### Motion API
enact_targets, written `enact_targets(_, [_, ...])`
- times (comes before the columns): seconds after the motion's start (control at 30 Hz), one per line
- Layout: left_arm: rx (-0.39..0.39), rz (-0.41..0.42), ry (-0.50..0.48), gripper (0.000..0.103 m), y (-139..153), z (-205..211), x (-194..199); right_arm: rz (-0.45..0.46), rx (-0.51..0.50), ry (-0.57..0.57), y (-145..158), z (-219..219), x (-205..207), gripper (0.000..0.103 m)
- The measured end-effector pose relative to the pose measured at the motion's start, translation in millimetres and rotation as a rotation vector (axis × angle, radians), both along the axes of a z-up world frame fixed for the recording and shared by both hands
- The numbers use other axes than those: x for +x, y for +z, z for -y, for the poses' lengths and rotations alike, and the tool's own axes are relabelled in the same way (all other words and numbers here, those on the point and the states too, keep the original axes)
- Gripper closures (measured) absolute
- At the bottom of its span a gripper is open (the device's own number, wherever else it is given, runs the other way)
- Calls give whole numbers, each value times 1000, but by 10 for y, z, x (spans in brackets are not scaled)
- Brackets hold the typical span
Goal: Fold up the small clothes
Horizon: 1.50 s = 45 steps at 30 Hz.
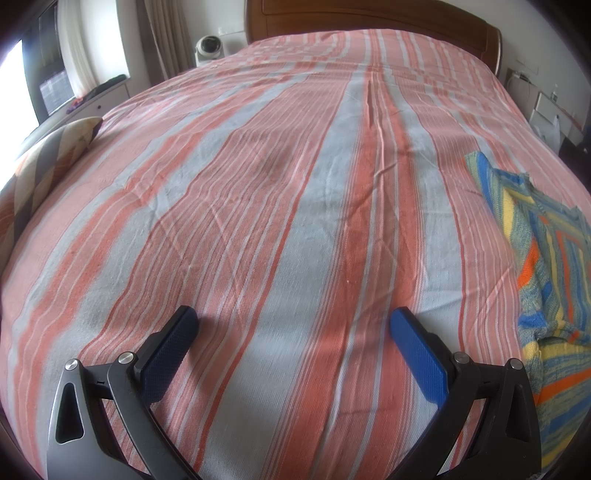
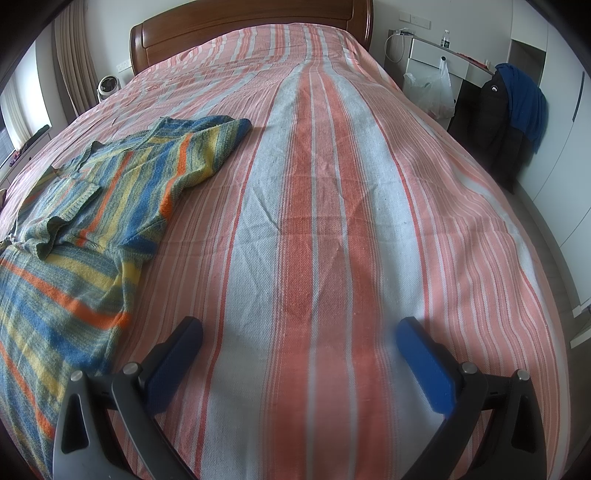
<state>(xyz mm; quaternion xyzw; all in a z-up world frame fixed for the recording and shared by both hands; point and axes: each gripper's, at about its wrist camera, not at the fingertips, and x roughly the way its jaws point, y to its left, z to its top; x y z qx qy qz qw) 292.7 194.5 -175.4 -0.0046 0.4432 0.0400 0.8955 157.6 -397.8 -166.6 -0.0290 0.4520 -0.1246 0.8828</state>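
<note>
Place: a bedroom in a home.
Bed: a wide bed (image 2: 332, 206) under a red, pink and grey striped cover fills both views.
Headboard: a curved wooden headboard (image 2: 251, 22) at the top of the frame.
Window side: curtains (image 1: 166, 33) and a bright window (image 1: 14, 85) at upper left of the left wrist view.
Fan: a small white fan (image 1: 208, 46) beside the headboard.
Furnishings: a white desk (image 2: 436, 55) with a plastic bag (image 2: 434, 92), and dark and blue jackets (image 2: 517, 99) at upper right of the right wrist view.
</note>
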Motion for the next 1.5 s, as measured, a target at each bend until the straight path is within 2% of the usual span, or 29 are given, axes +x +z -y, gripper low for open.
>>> enact_targets(0.83, [4,-6,1,0,14,-13,35,-1,-4,1,-10,-1,5,0])
enact_targets(0.97, [-69,-32,31,0,51,-76,12,-7,-15,0,-23,-24,26,0])
enact_targets(1.03, [-109,-88,21,2,141,-69,-14,-25,-4,-1,-18,-19,71,0])
enact_targets(1.07, [-136,-81,11,6,242,-61,-89,-37,8,3,18,-17,78,0])
enact_targets(1.13, [-164,-3,-41,6,548,-19,-369,-39,42,37,177,-51,2,2])
enact_targets(1.2, [-181,92,-127,2,929,57,-842,23,83,91,467,-194,-254,2])
enact_targets(1.27, [-217,133,-189,0,1081,101,-1196,32,167,221,728,-444,-587,0])
enact_targets(1.33, [-214,126,-228,0,1065,155,-1581,0,232,354,831,-703,-925,0])
enact_targets(1.4, [-127,47,-215,1,875,236,-1887,-72,250,427,776,-906,-1223,0])
enact_targets(1.5, [46,-43,-210,1,578,349,-2226,-176,233,410,518,-1050,-1654,0])
